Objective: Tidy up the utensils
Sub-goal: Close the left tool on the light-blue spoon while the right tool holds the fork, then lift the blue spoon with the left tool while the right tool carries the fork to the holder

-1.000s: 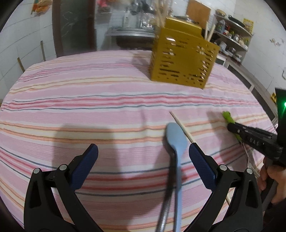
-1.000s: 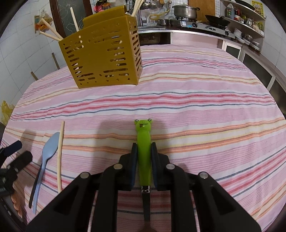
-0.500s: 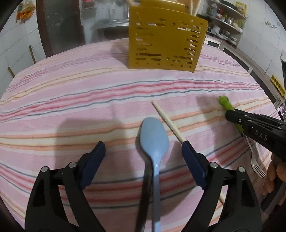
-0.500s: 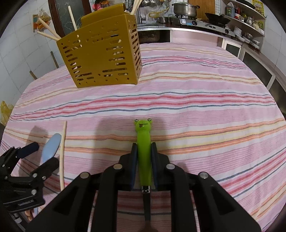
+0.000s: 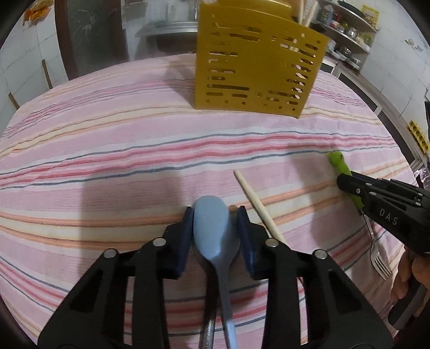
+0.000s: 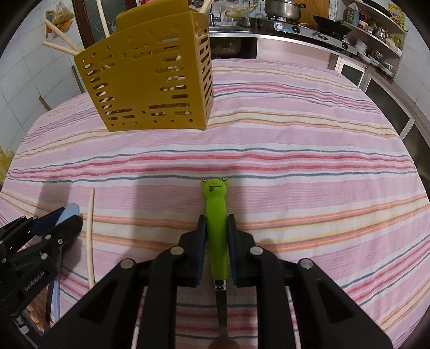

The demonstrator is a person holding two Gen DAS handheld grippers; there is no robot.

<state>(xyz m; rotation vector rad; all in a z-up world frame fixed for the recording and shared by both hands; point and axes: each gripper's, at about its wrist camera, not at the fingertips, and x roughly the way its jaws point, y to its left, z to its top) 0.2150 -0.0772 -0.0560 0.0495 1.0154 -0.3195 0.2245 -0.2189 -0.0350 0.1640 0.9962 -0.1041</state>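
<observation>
My left gripper (image 5: 215,214) is shut on the bowl of a light blue spoon (image 5: 212,228) that lies on the striped tablecloth; it also shows in the right wrist view (image 6: 64,217). My right gripper (image 6: 216,225) is shut on the green frog handle of a metal fork (image 6: 215,214), whose tines show in the left wrist view (image 5: 379,261). A wooden chopstick (image 5: 258,204) lies on the cloth just right of the spoon. The yellow perforated utensil holder (image 5: 255,69) stands upright at the far side and holds chopsticks.
The table is covered by a pink striped cloth (image 6: 295,134). Behind it stand a kitchen counter with a stove and pot (image 6: 282,8) and shelves (image 6: 376,29). A dark door (image 5: 88,35) is at the back left.
My left gripper moved forward over the blue spoon and closed from wide open onto its bowl. My right gripper stayed shut on the frog fork and has hardly moved.
</observation>
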